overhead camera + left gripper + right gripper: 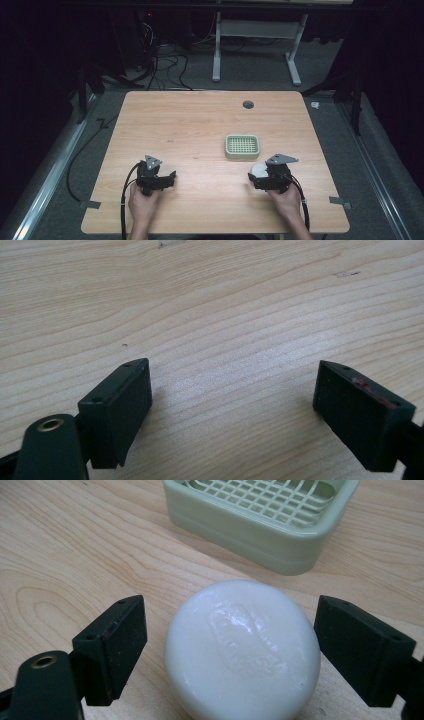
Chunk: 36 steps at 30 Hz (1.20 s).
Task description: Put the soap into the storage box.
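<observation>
The right tool (pixel 261 176) sits near the front edge of the surface (pixel 200 125), toward its right side, held from behind by the person's right hand (pixel 286 200). Its jaws are spread wide and stand on either side of a white soap bar (pixel 243 647). In the right gripper view a gap remains between each jaw and the soap, so neither jaw touches it. The soap is round and glossy, with a faint embossed mark on its top face, and it lies flat on the wood. In the high view the soap (pixel 258 169) shows as a pale patch at the tip of the right tool.

A pale green soap dish (pixel 242 146) with a gridded insert rests just behind the soap, right of the middle of the surface. In the right gripper view the soap dish (pixel 260 522) stands close beyond the soap and apart from it.

The left tool (pixel 167 181) sits near the front edge, toward the left side, held by the person's left hand (pixel 142 204). In the left gripper view its jaws are wide apart over bare wood grain, with nothing between them.

A small dark round grommet (pixel 248 104) is set in the surface near the far edge, right of centre.
</observation>
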Motion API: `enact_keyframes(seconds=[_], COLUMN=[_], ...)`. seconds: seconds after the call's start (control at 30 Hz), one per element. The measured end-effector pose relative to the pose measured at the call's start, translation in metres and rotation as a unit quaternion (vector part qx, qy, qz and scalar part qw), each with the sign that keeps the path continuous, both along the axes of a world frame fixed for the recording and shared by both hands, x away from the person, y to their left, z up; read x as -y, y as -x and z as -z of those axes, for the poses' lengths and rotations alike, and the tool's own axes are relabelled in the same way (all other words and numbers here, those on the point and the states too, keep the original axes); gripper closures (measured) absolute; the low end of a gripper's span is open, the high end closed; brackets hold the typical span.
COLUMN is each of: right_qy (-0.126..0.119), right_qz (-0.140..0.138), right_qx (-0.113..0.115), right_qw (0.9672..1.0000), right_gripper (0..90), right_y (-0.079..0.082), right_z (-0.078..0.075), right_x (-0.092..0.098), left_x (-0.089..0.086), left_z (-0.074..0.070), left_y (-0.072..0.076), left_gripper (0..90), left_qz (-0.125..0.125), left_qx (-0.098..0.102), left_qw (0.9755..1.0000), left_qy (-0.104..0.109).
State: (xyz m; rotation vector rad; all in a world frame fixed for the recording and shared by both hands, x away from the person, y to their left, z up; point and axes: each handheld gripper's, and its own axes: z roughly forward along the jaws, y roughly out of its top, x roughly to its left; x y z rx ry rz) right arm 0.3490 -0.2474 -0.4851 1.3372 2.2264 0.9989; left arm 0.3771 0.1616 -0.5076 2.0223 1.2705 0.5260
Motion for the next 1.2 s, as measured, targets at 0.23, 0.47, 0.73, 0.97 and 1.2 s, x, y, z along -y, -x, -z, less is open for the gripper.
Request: enact_keyframes(seconds=[0.23,0.47,0.73,0.97,1.2], right_qy=[0.006,0.014,0.026,0.038,0.041], right_qz=[0.002,-0.003,-0.003,-0.002,-0.002], right_qx=[-0.008,-0.013,-0.012,-0.008,-0.006], right_qw=[1.0,0.9998,0.9996,0.9992,0.9992], right_gripper=[16.0,18.2,22.1,24.2,24.5], right_y=[-0.002,-0.004,-0.002,-0.001,0.0], right_z=[0.006,0.011,0.014,0.014,0.015], right_x=[0.001,0.0,-0.001,-0.002,-0.002], left_x=[0.0,0.0,0.0,0.0,0.0], left_z=[0.0,0.0,0.0,0.0,0.0], left_y=[0.0,0.0,0.0,0.0,0.0], left_gripper=[16.3,16.3,16.3,16.3,16.3], left_qz=[0.0,0.0,0.0,0.0,0.0], left_qx=[0.0,0.0,0.0,0.0,0.0], left_qw=[1.0,1.0,1.0,1.0,1.0], left_qy=[0.0,0.0,0.0,0.0,0.0])
